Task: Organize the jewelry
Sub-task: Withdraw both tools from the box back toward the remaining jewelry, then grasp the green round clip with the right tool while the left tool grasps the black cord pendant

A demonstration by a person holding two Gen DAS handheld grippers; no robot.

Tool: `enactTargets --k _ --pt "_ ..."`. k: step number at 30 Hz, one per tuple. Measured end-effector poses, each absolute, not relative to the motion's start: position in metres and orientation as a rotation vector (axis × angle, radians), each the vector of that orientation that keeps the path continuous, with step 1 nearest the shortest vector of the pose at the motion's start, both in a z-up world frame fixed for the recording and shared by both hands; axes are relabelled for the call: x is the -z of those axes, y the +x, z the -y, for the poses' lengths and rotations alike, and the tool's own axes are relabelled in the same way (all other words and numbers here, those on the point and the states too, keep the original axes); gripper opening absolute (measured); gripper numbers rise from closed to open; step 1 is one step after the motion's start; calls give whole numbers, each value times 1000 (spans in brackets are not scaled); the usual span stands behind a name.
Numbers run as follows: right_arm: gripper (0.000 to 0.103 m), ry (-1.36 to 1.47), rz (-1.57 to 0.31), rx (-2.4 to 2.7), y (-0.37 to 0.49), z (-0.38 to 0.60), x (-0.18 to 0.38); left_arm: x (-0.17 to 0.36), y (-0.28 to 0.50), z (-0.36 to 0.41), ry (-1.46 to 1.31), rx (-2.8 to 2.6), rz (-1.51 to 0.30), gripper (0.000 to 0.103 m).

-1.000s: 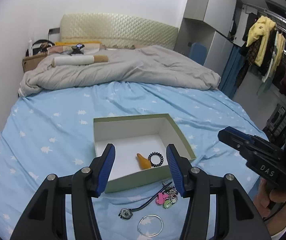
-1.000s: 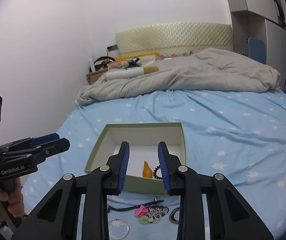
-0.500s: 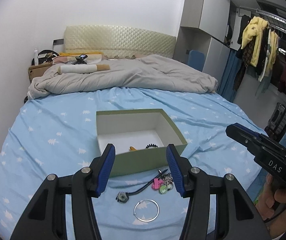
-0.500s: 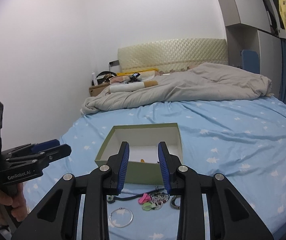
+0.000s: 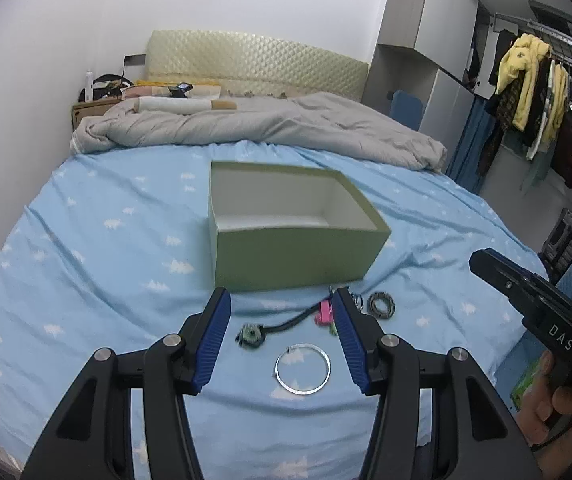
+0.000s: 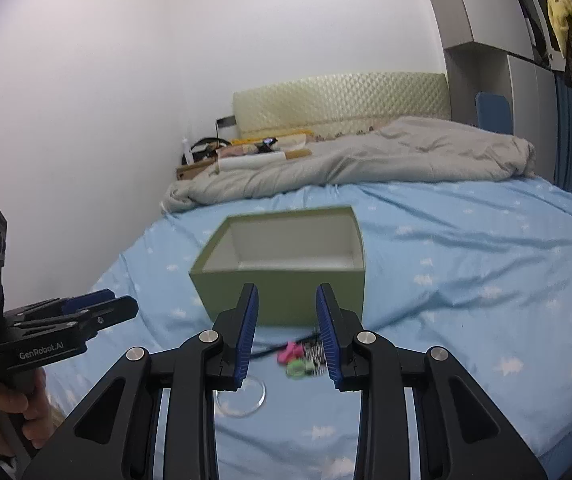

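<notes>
A green box (image 5: pixel 294 252) with a white inside stands open on the blue bed; it also shows in the right wrist view (image 6: pixel 286 280). Its contents are hidden by the near wall. In front of it lie a silver bangle (image 5: pixel 302 367), a black cord with a round pendant (image 5: pixel 250 334), pink and green charms (image 5: pixel 324 312) and a dark beaded ring (image 5: pixel 382 304). My left gripper (image 5: pixel 281 338) is open and empty, low over the pendant and bangle. My right gripper (image 6: pixel 288 336) is open and empty, above the charms (image 6: pixel 292 356) and bangle (image 6: pixel 241 400).
A grey duvet (image 5: pixel 253 124) is bunched at the head of the bed, with a cream headboard (image 5: pixel 253 64) behind. A clothes rack (image 5: pixel 534 92) stands to the right. The bed's near edge is just below the jewelry.
Both grippers have dropped lower and pulled back toward the bed's near edge. The box inside and its orange piece and black ring are now out of sight. Both jaws stayed open.
</notes>
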State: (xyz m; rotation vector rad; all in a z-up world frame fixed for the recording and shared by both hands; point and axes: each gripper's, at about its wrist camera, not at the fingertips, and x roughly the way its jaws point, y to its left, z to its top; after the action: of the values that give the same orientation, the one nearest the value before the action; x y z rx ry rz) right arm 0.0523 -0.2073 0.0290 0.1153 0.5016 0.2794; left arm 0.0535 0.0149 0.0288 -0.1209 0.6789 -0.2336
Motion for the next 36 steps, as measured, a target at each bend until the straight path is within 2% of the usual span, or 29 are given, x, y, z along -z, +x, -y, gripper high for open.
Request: enactTargets --k 16,32,36 --pt "28 109 -611 -244 21 202 43 39 41 -15 -207 244 -765 52" --pt "28 77 -704 -242 56 186 84 76 80 -20 -185 195 -818 52" --pt "33 67 -714 -240 70 183 89 86 93 -20 -193 195 -834 52"
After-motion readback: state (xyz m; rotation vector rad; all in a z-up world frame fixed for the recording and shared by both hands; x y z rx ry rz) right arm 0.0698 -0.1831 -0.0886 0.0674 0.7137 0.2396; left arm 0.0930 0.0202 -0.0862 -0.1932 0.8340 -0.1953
